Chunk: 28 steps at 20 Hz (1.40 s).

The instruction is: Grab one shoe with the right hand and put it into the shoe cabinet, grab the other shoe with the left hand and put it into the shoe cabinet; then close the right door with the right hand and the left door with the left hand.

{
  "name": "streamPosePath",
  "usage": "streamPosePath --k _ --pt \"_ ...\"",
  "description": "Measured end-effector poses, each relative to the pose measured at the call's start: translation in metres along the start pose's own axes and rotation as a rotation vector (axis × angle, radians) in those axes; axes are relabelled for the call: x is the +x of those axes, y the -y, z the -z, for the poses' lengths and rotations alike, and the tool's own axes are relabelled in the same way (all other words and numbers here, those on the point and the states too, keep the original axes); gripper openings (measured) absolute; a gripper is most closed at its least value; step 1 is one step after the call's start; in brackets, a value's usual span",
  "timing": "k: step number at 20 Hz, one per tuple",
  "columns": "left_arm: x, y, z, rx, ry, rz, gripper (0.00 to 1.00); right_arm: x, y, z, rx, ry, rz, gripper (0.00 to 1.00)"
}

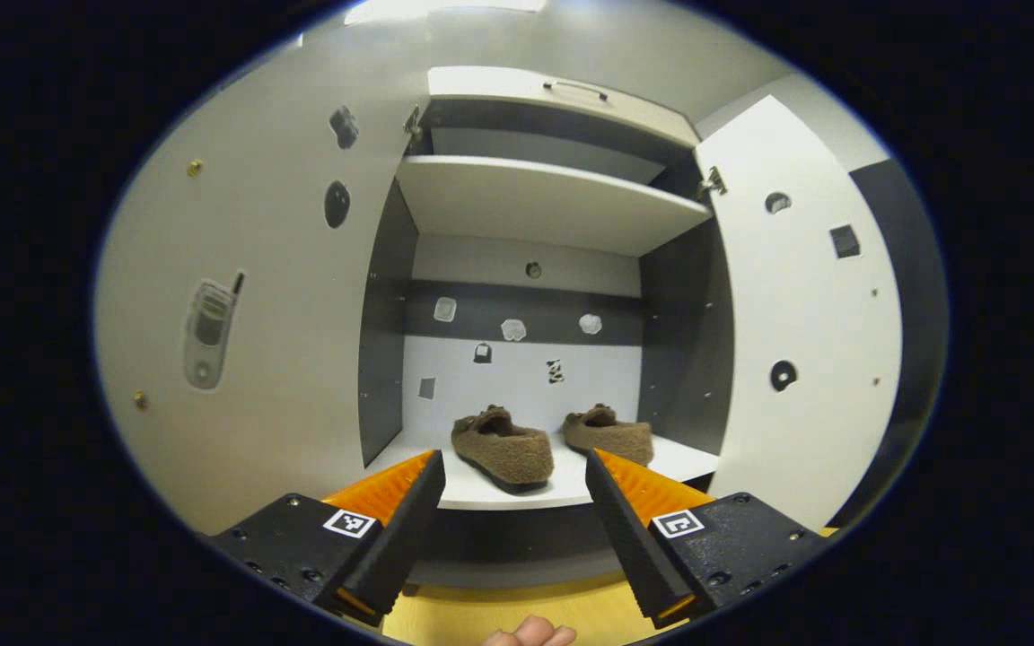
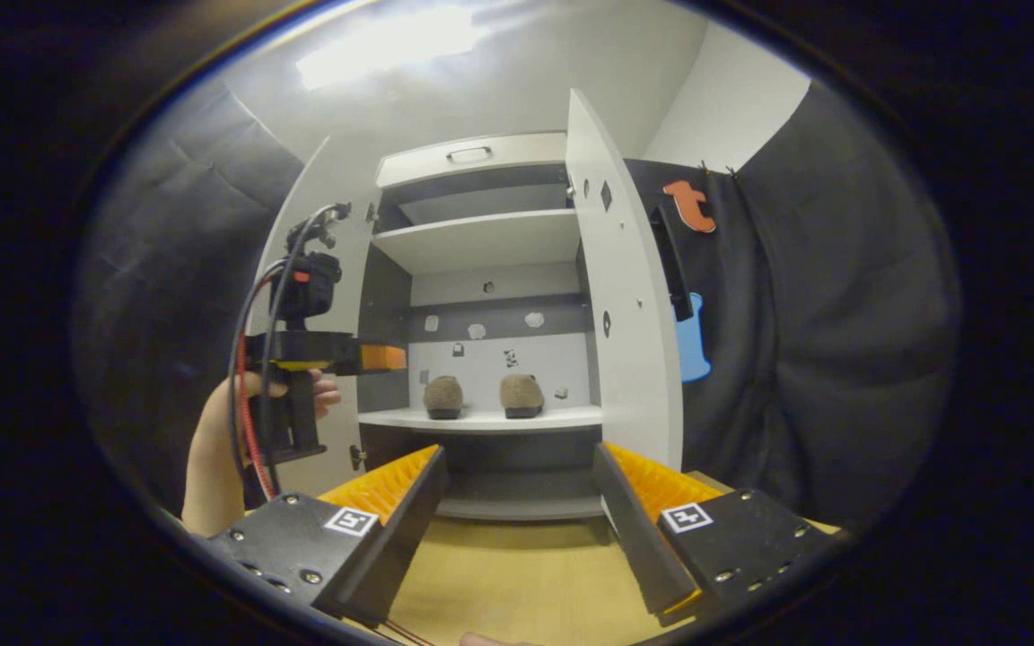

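Observation:
Two brown felt shoes rest side by side on the cabinet's lower shelf [image 1: 571, 492]: the left shoe [image 1: 503, 447] nearer the front, the right shoe [image 1: 609, 433] a bit farther back. In the right gripper view they appear as the left shoe [image 2: 443, 396] and the right shoe [image 2: 521, 395]. My left gripper [image 1: 512, 511] is open and empty, just in front of the shelf. My right gripper [image 2: 519, 502] is open and empty, farther back from the cabinet. A hand holds the left gripper [image 2: 373, 358] at the left door. Both doors, the left door [image 1: 266, 296] and the right door [image 1: 804, 314], stand open.
An upper shelf [image 1: 544, 197] spans the cabinet, with a drawer with a handle [image 1: 575, 88] on top. The wooden floor [image 2: 517, 574] lies in front. Black cloth [image 2: 822, 341] hangs right of the right door [image 2: 629, 341]. Small stickers dot the doors and back panel.

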<state>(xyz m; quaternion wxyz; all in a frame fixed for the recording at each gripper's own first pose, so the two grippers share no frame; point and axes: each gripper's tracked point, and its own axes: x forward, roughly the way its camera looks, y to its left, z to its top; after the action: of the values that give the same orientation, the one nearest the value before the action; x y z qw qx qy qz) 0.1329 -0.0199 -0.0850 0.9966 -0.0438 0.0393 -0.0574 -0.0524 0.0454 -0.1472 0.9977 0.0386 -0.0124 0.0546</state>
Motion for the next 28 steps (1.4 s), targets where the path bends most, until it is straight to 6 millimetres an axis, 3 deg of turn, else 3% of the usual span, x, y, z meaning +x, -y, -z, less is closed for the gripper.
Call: streamPosePath --k 2,3,6,8,13,15,18,21,24,28 --pt "-0.022 -0.001 0.0 -0.008 0.007 0.012 0.96 0.003 0.005 -0.006 -0.015 0.005 0.02 0.99" --pt "-0.032 -0.001 0.003 -0.009 0.009 0.021 0.93 0.004 0.008 -0.009 -0.028 0.007 0.029 0.99" --pt "-0.056 -0.001 0.012 -0.028 -0.016 0.053 0.99 0.013 0.014 -0.014 -0.064 -0.006 0.028 0.97" --pt "-0.061 0.003 -0.01 -0.037 0.057 0.096 0.96 0.022 0.026 -0.02 -0.091 -0.023 0.027 0.99" --pt "-0.072 -0.001 -0.001 -0.005 0.012 0.128 0.96 0.024 0.087 -0.047 -0.07 -0.024 0.095 0.98" --pt "-0.077 -0.009 -0.005 0.01 0.026 0.11 0.93 0.021 0.116 -0.067 -0.084 -0.008 0.098 0.99" --pt "-0.085 -0.007 -0.01 0.0 0.042 0.124 0.96 0.017 0.172 -0.108 -0.092 0.037 0.139 0.99" --pt "-0.097 -0.003 -0.017 0.0 0.059 0.153 0.96 0.024 0.209 -0.129 -0.083 0.003 0.126 0.99" --pt "-0.11 -0.006 -0.027 -0.024 0.089 0.15 0.96 0.04 0.241 -0.136 -0.138 -0.044 0.103 0.99" --pt "-0.131 -0.014 -0.044 -0.073 0.141 0.153 0.96 0.064 0.264 -0.132 -0.135 -0.121 0.087 0.99"
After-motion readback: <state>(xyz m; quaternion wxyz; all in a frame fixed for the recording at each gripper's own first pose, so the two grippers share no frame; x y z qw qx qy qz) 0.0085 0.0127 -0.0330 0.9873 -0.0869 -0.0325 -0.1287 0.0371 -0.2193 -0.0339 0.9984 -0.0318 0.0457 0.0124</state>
